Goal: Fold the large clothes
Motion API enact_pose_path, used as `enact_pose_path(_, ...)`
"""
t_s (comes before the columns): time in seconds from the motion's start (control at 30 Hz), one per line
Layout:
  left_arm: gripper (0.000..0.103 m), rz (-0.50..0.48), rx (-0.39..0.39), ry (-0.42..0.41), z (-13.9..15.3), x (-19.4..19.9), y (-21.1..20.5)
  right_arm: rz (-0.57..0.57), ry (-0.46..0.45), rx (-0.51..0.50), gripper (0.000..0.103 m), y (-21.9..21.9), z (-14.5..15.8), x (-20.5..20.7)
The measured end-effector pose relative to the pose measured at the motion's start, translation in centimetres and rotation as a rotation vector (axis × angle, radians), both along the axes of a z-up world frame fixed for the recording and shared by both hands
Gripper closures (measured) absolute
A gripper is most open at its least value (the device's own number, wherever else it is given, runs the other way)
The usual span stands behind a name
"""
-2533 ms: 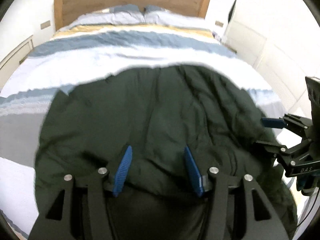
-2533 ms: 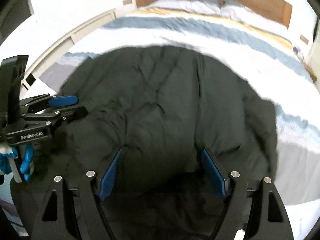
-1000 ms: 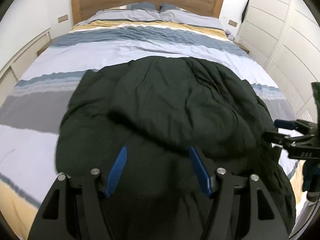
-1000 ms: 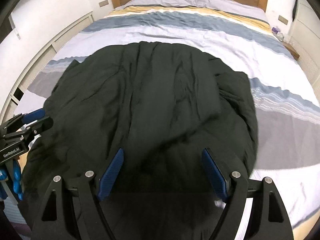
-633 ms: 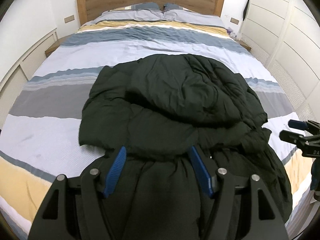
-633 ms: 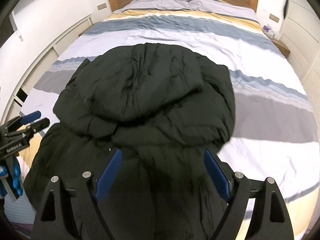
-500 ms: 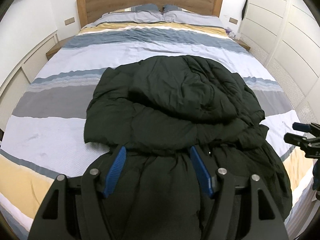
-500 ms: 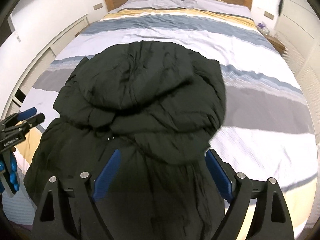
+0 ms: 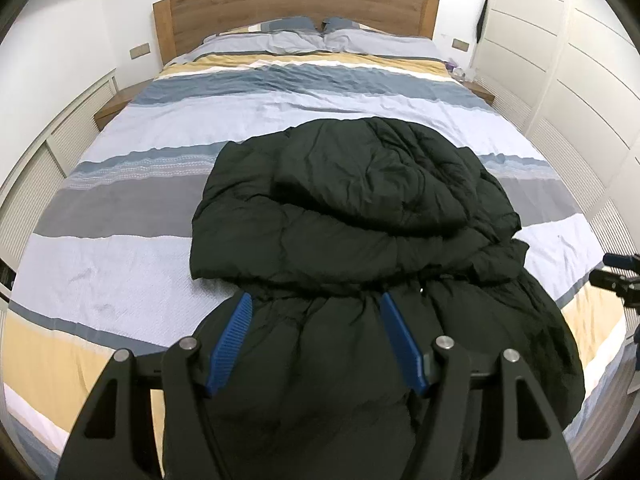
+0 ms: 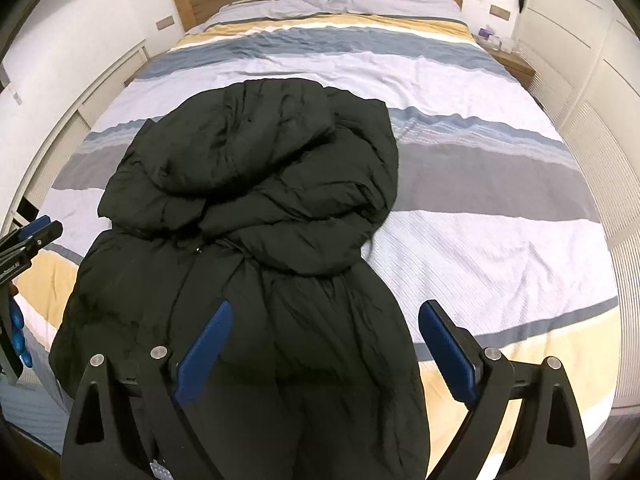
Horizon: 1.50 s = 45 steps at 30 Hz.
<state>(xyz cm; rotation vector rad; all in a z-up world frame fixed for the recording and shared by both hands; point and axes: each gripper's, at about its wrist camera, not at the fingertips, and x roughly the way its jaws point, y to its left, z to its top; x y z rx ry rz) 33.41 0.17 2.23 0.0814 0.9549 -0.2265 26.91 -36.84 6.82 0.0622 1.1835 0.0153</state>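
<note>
A large black puffy coat [image 9: 360, 216] lies on the striped bed, its far part folded back toward me in a thick heap; it also shows in the right wrist view [image 10: 256, 184]. Its near part hangs over the bed's foot edge under both grippers. My left gripper [image 9: 316, 340] is open and empty above the coat's near part. My right gripper [image 10: 324, 344] is open and empty, its left finger over the coat and its right finger over the bed cover. Each gripper shows at the other view's edge.
The bed [image 9: 120, 240] has a blue, grey, white and yellow striped cover, with pillows [image 9: 320, 36] and a wooden headboard [image 9: 296, 4] at the far end. White wardrobe doors [image 9: 580, 80] stand on the right. A low white cabinet [image 10: 80, 112] runs along the left.
Both grippers let go of the coat's far part after laying it over onto the rest, and drew back toward the foot of the bed. The coat has settled into a folded heap.
</note>
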Motion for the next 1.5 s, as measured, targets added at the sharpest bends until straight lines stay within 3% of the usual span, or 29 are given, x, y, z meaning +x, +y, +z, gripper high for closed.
enact_pose_path(0.17,0.037,0.025,0.027,0.052,-1.2,-1.1,2.3,-0.022,0.014,-0.013,0.009,-1.1,0.1,-1.2)
enact_pose_path(0.43,0.023,0.123,0.059,0.069,-2.2,-3.3,7.9,-0.090,0.035,-0.038,0.008,-3.7,0.3,-3.5)
enact_pose_path(0.87,0.022,0.331,0.105,0.122,-2.3,-5.7,17.3,-0.147,0.060,-0.063,0.008,-5.9,0.6,-6.5)
enact_pose_path(1.1,0.022,0.361,0.112,0.155,-2.7,-6.6,19.5,-0.183,0.068,-0.068,0.008,-7.1,0.8,-7.3)
enact_pose_path(1.3,0.022,0.338,0.073,0.185,-3.9,-6.8,19.2,-0.199,0.088,-0.068,0.008,-7.6,0.3,-7.7)
enact_pose_path(1.5,0.022,0.305,-0.036,0.313,-7.7,-8.1,19.5,-0.207,0.139,-0.058,0.008,-8.1,-1.2,-8.9)
